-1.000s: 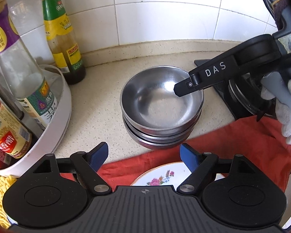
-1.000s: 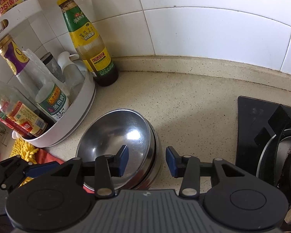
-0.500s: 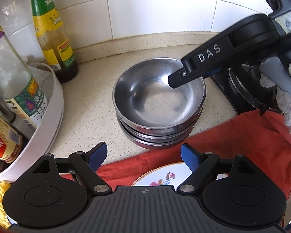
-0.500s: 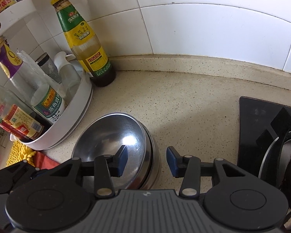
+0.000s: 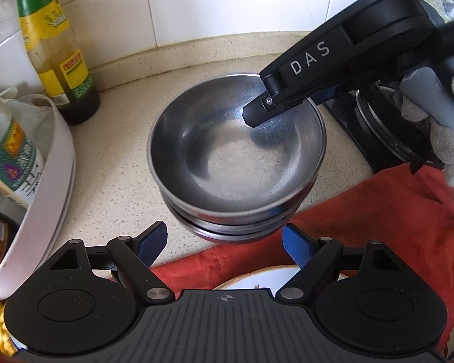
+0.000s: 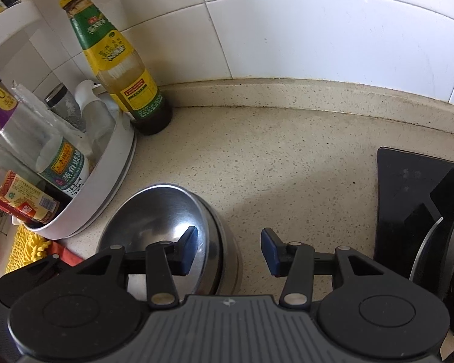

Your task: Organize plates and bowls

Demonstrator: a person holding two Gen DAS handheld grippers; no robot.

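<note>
A stack of steel bowls (image 5: 236, 163) sits on the speckled tabletop (image 6: 287, 163), between a white round caddy (image 5: 56, 181) on one side and the black stove (image 6: 420, 199) on the other; the top bowl is empty and shiny. The caddy holds several sauce bottles (image 6: 60, 163), and a tall bottle with a green-and-yellow label (image 6: 118, 60) stands just beside it against the tiled wall. A red cloth (image 5: 378, 230) lies at the near edge of the stack, with a floral plate (image 5: 257, 278) on it, mostly hidden behind the left claw.

The left claw (image 5: 224, 240) is spread wide, its blue pads either side of the stack's near rim and apart from it — nothing between them. The right claw (image 6: 230, 251) straddles the top bowl's far rim, one finger inside the bowl and one outside; its jaws are opening, the pads not pressing the rim. A hand in a white glove (image 5: 439, 133) grips its handle.
</note>
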